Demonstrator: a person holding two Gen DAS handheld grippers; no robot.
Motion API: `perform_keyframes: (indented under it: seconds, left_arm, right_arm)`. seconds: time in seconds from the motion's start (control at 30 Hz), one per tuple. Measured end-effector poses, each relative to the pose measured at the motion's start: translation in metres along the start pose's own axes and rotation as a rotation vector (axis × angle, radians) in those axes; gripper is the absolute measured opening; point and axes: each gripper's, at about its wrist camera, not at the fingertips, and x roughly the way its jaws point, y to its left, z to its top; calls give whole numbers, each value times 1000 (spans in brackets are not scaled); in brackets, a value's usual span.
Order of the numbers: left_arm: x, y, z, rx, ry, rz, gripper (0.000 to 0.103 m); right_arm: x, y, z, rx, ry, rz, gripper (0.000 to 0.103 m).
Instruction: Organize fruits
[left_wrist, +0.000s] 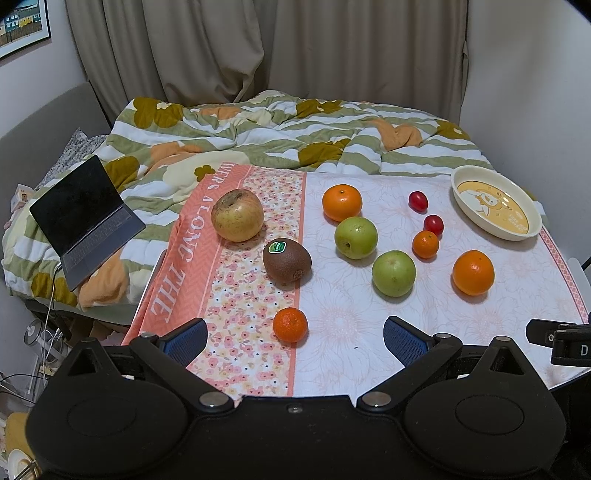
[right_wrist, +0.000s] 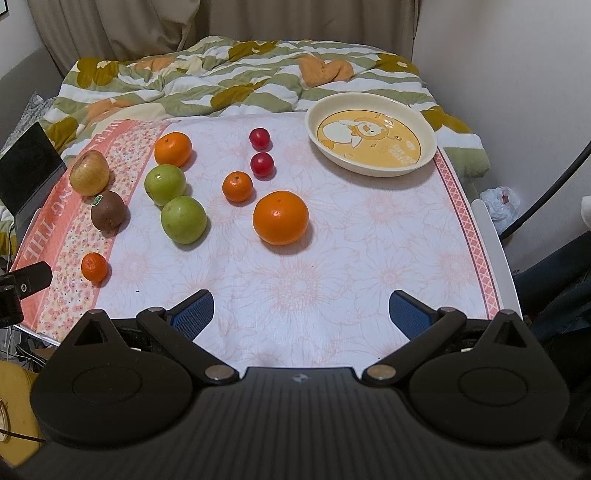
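We hold both grippers low at the table's near edge, left gripper (left_wrist: 293, 341) and right gripper (right_wrist: 301, 314) spread wide, holding nothing. 10 fruits lie scattered on the tablecloth (right_wrist: 332, 258); the plate (right_wrist: 428, 147) at the far right is empty, likely the collection point.

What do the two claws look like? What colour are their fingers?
Both look alike. The left claw and the right claw have black plastic bodies with two big round bumps, black link arms joined by silver rivets, and two fingers with blue dotted pads. The right one's body has fine ridges and a tiny logo. No cables or sleeves show.
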Motion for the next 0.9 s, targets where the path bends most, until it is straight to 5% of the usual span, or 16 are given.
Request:
perform_keyframes:
  seconds: [0.53, 0.9]
  left_arm:
    - [3, 6, 2, -13, 5, 27, 103]
    - [33, 7, -13, -74, -30, 110, 98]
  right_arm:
    - [-5, 5, 7, -47, -28, 41, 103]
    - [33, 22, 17, -257, -82, 169, 103]
